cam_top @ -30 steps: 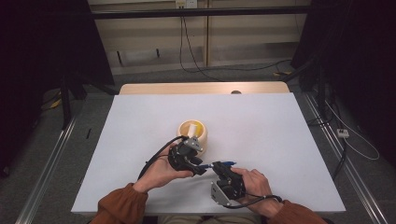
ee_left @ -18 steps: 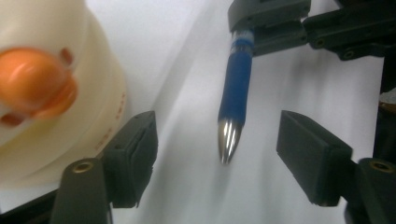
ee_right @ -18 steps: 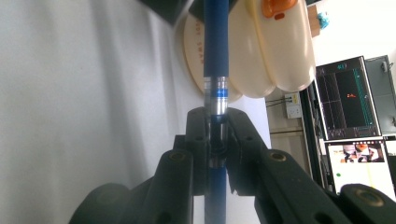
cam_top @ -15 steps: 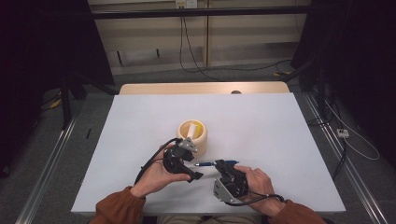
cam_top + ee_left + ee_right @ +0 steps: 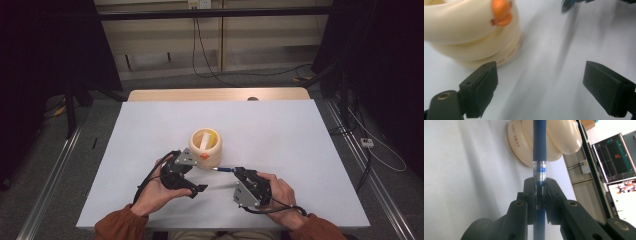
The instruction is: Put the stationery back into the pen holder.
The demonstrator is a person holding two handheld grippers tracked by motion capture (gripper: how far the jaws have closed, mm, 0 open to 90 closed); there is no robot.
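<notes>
Risk lies with the pen (image 5: pixel 539 150) clamped in the right claw (image 5: pixel 539 195): it may nudge the cream holder (image 5: pixel 205 148). Left claw (image 5: pixel 549 85), jaws just opening, seems empty.

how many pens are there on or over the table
1 for sure: a blue pen clamped in the right gripper, its tip toward the cream holder. A white tube-like thing stands inside the holder; it could be another pen.

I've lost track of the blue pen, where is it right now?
The blue pen is clamped in the right gripper, its tip pointing at the cream holder near the table's front middle.
</notes>
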